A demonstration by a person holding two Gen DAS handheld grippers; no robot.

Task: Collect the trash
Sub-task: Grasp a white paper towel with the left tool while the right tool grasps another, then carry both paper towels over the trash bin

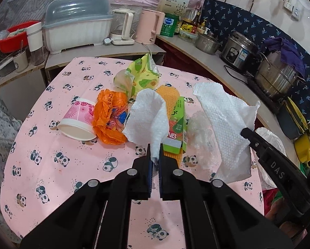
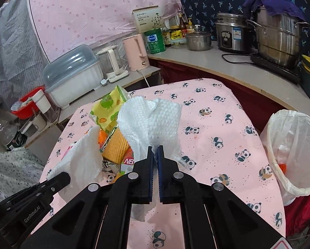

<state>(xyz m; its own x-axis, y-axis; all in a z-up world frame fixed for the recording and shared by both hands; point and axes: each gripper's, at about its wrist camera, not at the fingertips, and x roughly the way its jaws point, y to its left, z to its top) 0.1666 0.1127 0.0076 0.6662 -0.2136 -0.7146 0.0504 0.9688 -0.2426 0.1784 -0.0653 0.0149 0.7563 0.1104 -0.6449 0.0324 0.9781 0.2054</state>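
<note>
My left gripper (image 1: 155,152) is shut on a white paper towel (image 1: 148,114) lifted above the pink panda tablecloth (image 1: 61,155). My right gripper (image 2: 155,152) is shut on a second white paper towel (image 2: 153,120); that towel also shows in the left wrist view (image 1: 223,128). Trash lies behind them: a pink paper cup (image 1: 78,120) on its side, an orange plastic bag (image 1: 108,116), a green carton (image 1: 175,126), a yellow-green wrapper (image 1: 140,74), an orange waffle pad (image 2: 115,147) and clear plastic film (image 1: 198,128). A bin lined with a white bag (image 2: 296,149) stands at the table's right edge.
A counter behind holds a dish rack (image 1: 76,27), kettles (image 1: 148,27), a rice cooker (image 1: 240,51) and steel pots (image 1: 279,74). A red basin (image 1: 12,37) sits far left. The table's right edge drops off beside the bin.
</note>
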